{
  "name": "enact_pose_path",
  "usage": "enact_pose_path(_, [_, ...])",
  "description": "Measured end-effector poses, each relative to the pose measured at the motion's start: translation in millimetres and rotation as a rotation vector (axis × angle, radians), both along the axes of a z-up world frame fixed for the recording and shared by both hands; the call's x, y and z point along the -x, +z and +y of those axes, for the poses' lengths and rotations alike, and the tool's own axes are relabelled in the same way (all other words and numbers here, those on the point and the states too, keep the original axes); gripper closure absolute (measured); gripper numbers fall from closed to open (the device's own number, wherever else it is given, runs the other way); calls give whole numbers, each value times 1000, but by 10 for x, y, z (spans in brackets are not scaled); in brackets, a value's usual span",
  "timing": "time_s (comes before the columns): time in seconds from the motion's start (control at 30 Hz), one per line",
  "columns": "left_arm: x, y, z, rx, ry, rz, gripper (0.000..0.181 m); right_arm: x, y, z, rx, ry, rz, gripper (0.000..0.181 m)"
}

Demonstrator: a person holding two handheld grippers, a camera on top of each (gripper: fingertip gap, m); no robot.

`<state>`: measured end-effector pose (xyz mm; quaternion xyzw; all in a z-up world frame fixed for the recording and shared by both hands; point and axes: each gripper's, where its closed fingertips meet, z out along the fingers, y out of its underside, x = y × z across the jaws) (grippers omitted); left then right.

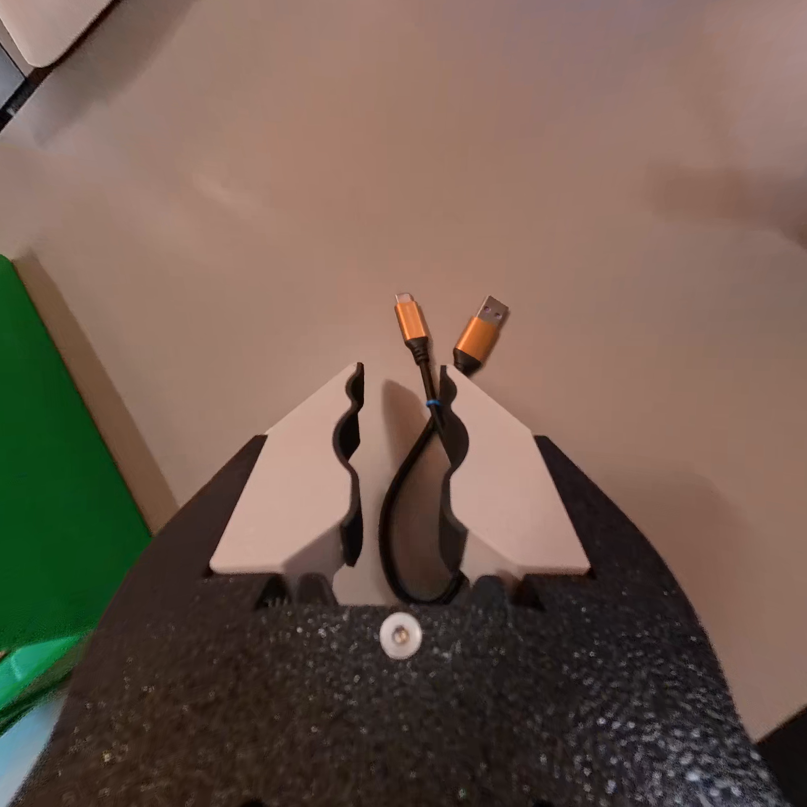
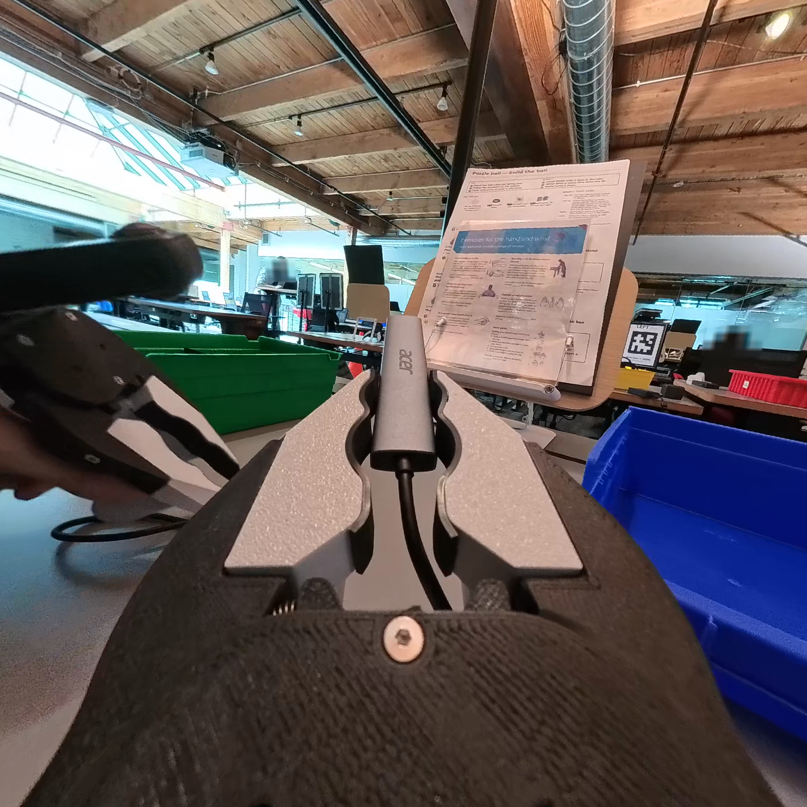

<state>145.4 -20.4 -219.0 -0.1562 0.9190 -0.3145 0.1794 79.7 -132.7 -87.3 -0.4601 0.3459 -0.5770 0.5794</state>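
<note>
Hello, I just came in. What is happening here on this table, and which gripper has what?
A person works with two handheld grippers. The right gripper is shut on a grey adapter whose black lead hangs down between the fingers. The left gripper is open, low over the table, with a looped black cable lying between its fingers. The cable's two orange plugs lie just past the fingertips. A green bin and a blue bin stand nearby.

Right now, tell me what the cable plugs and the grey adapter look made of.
Cable plugs: orange shells with a satin sheen, likely anodised metal; black collars look rubbery.
Grey adapter, clamped in the right gripper: matte, evenly grey shell, probably aluminium, possibly painted plastic. Its black lead looks like smooth rubber.
</note>
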Motion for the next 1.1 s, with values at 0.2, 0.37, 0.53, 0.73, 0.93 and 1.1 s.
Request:
enact_pose_path(0.2, [-61,-116,-102,-4,39,-14,157,7,1,10,5,5,-2,159])
enact_pose_path(0.37, [-77,-131,-177,36,11,-86,172,1,-8,10,2,6,10,159])
enact_pose_path(0.53, [-130,-119,-208,54,-29,-166,176,-79,-126,-78,-22,-44,138,159])
enact_pose_path(0.73, [-206,-119,-216,66,-65,-147,176,-95,-151,-122,-65,-40,168,159])
enact_pose_path(0.93, [-265,-104,-214,95,-60,-107,177,-63,-110,-159,-43,-54,125,159])
enact_pose_path(1.1, [-149,-82,-220,192,-73,107,177,-65,-116,-166,-66,-11,135,159])
